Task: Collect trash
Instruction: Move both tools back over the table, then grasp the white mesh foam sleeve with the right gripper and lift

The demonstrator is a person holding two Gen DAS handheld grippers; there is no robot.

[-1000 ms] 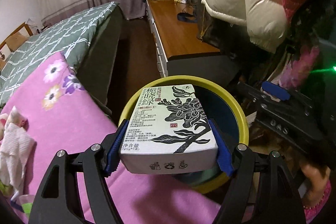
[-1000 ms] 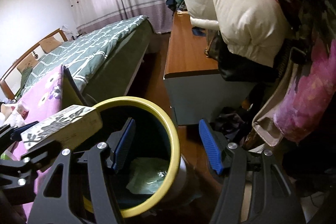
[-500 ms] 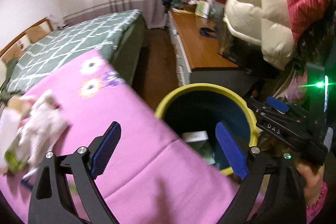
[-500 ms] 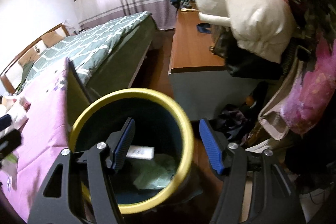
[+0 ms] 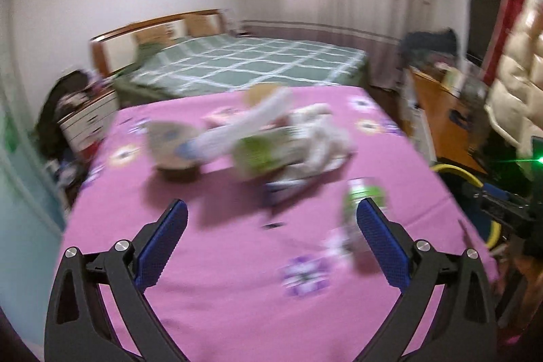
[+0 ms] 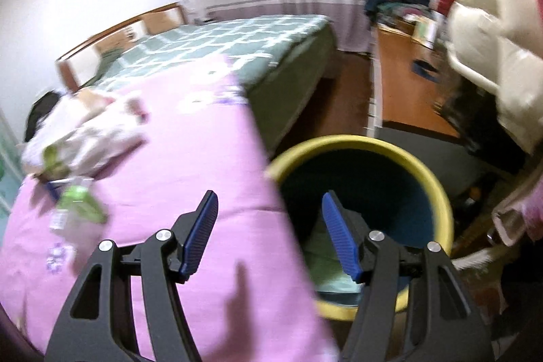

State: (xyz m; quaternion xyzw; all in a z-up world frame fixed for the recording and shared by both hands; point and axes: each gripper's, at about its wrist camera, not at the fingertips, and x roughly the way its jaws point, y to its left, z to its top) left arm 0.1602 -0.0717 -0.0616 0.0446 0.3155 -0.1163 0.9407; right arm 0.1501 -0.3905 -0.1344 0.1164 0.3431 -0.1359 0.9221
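The left gripper (image 5: pixel 271 236) was opening wide, empty, over the pink bedspread (image 5: pixel 220 277). Blurred, overlapping litter (image 5: pixel 271 148) risked a mis-grab. The right gripper (image 6: pixel 268 233) hung half-open, empty, beside the bin (image 6: pixel 437 192).

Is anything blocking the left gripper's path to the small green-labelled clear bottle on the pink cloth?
Nothing visible. The left gripper, jaws opening and empty, faces bare pink cloth; the green-labelled clear bottle lies just beyond its right finger, apart from the blurred trash pile.

My left tool (image 5: pixel 271 240) had matte black angular arms with triangular cut-outs, silver round screws at the joints and ribbed blue pads (image 5: pixel 381 248); my right tool (image 6: pixel 268 231) looked the same.
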